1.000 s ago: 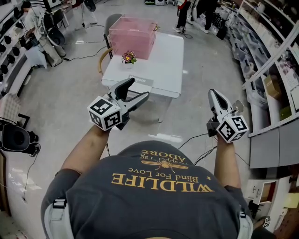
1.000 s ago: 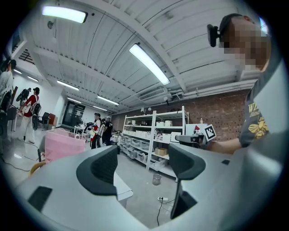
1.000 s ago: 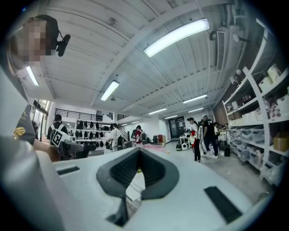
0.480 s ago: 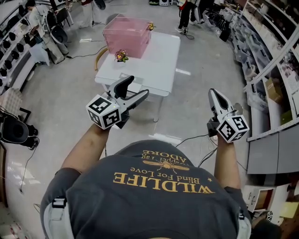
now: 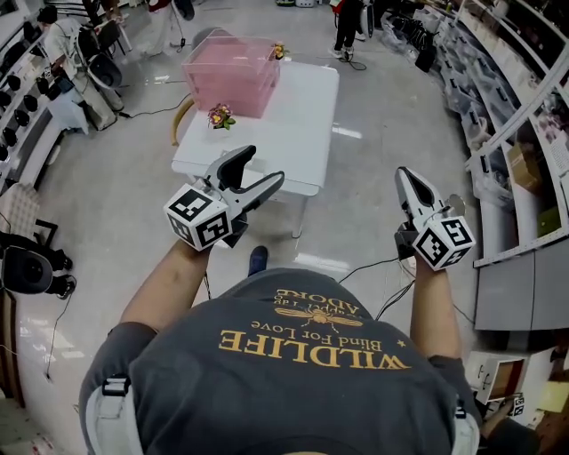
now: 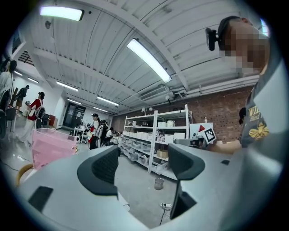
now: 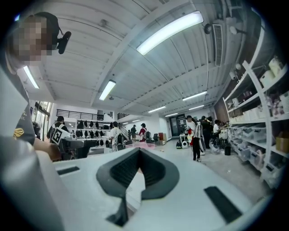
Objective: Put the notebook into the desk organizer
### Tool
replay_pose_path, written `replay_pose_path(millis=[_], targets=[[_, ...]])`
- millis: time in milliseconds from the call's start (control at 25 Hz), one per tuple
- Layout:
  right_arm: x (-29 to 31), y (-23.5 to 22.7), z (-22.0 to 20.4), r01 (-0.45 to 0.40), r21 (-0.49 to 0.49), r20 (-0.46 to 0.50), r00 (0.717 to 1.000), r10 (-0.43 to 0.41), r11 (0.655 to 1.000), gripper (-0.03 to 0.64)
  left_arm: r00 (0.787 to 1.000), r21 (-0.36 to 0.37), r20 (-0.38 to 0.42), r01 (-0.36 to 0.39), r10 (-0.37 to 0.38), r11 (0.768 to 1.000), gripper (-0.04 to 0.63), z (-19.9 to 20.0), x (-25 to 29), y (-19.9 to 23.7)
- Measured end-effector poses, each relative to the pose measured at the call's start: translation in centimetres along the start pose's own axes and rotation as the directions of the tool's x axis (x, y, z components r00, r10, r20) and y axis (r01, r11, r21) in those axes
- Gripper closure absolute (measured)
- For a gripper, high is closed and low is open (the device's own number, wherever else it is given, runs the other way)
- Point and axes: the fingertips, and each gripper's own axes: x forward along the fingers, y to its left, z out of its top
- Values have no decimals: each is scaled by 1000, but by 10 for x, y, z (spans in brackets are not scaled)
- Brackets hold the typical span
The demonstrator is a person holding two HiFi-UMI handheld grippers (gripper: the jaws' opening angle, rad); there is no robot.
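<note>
A translucent pink desk organizer [image 5: 229, 73] stands at the far end of a white table [image 5: 293, 124], ahead of me on the floor. No notebook shows in any view. My left gripper [image 5: 260, 167] is held level in the air short of the table's near edge, jaws open and empty. In the left gripper view [image 6: 142, 164] only floor and shelving lie between the pads, with the organizer [image 6: 49, 146] off to the left. My right gripper [image 5: 404, 175] is out to the right over bare floor, shut on nothing. Its pads [image 7: 156, 173] meet at the tips.
A small flower pot [image 5: 220, 116] sits on the table by the organizer. A chair [image 5: 182, 115] stands at the table's left. Shelving [image 5: 524, 115] runs along the right wall. People [image 5: 347, 27] stand beyond the table. A cable [image 5: 356, 267] lies on the floor.
The table and organizer have slid up and to the left in the head view as the person walks forward. A shoe now shows below the left gripper. Both grippers keep their pose.
</note>
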Motion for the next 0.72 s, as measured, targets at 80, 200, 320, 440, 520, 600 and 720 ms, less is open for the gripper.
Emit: replay_pose_path(millis=[80,200,320,440,520,600,720], targets=[[21,-5,0,14,-6,-1,1000,-14,1000,617,1000,-1,9,25,-25,1000,249,2,11,22],[59,-14,4,42,-28,2,999,-42,999,617,997,-4,24,70,-70,998,253,5,33,62],[102,-26,12,74,-41,8,997,-73,996,617,993,-8,29,117,-117,993,254,11,61,107],[146,-38,23,109,-51,16,994,-108,993,617,985,-5,26,169,-169,986,255,23,86,151],[175,-42,29,123,-57,22,992,-122,991,617,981,0,25,191,-191,982,255,31,99,181],[203,-49,31,132,-61,22,991,-131,989,617,978,-2,29,205,-205,979,255,36,112,208],[238,-60,32,142,-66,8,990,-142,988,617,974,-14,34,225,-224,974,255,39,131,241]])
